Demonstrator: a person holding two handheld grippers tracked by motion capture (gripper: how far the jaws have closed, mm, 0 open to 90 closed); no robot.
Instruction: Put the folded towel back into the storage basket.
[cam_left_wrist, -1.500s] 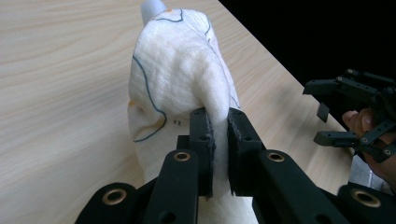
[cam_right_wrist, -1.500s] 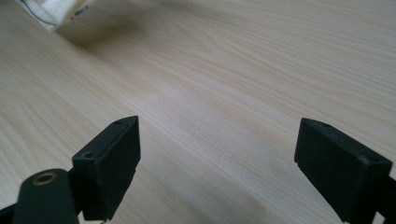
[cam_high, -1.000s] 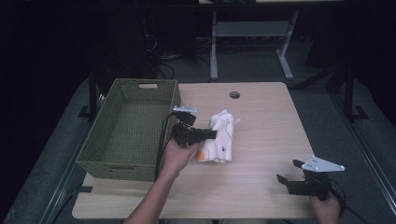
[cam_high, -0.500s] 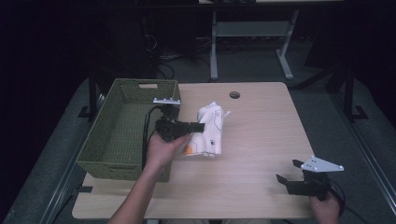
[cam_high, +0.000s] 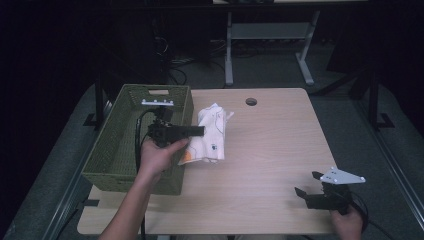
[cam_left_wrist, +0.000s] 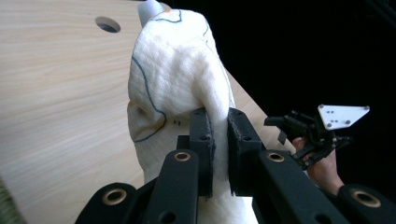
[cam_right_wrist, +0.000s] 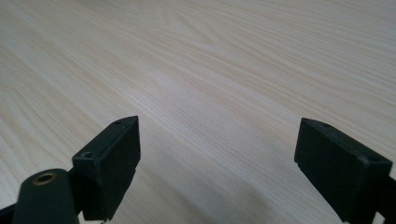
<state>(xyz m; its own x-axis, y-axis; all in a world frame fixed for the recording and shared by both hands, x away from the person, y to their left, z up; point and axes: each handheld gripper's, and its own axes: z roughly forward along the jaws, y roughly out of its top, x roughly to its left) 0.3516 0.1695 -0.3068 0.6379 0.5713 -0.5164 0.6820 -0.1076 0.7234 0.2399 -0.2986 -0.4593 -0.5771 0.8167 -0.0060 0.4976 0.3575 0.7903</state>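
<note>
Currently, my left gripper (cam_high: 197, 131), clamped on white cloth (cam_high: 210, 135); green basket (cam_high: 120, 145) at its nine o'clock. Right gripper (cam_right_wrist: 217, 172): wide open, empty.

Cloth (cam_high: 209, 135) on table (cam_high: 280, 150), right of basket (cam_high: 120, 145).

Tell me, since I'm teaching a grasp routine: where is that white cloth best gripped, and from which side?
Grip a raised fold of the white cloth, coming from the basket side, as the left gripper does: the soft bunched fabric offers a thin ridge the jaws can pinch.
</note>
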